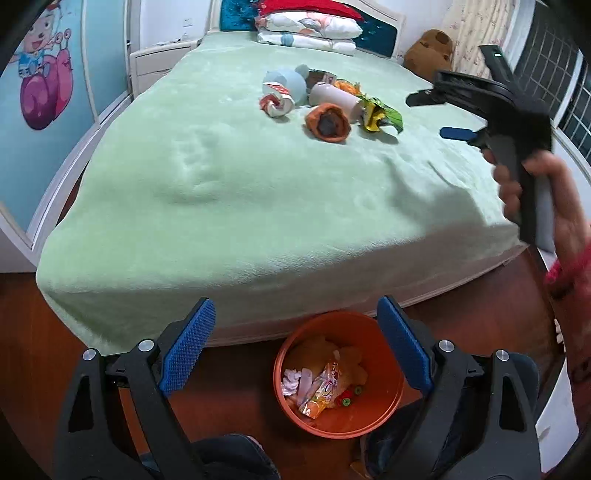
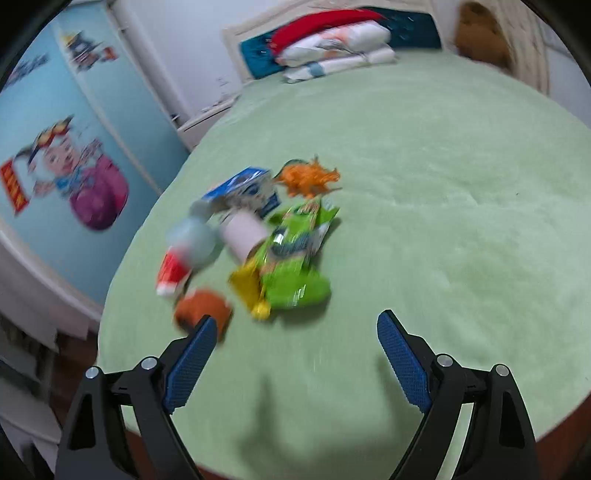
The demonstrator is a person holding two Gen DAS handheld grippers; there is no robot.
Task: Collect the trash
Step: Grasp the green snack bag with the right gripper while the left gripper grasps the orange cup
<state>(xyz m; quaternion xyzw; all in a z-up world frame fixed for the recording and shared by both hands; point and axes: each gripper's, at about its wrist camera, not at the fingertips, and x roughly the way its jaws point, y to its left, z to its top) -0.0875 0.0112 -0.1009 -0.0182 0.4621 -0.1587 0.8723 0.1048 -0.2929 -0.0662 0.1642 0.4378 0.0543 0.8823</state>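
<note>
An orange bin (image 1: 384,413) stands on the floor at the foot of the bed, with wrappers and tissue inside. My left gripper (image 1: 295,347) is open and empty above it. A pile lies on the green bed: a green and yellow snack bag (image 2: 295,266) (image 1: 380,114), a white paper tube (image 2: 245,234) (image 1: 338,98), a red and white wrapper (image 2: 171,275) (image 1: 275,105), an orange-brown round thing (image 2: 201,306) (image 1: 327,123), a blue carton (image 2: 243,190) and an orange toy dinosaur (image 2: 308,177). My right gripper (image 2: 295,354) (image 1: 437,114) is open and empty, over the bed just short of the pile.
Pillows (image 1: 310,29) and a red cushion are stacked at the headboard. A brown plush toy (image 1: 430,50) sits at the far right corner. A blue wardrobe (image 1: 48,92) with cartoon stickers and a white nightstand (image 1: 159,62) stand left of the bed. The floor is wood.
</note>
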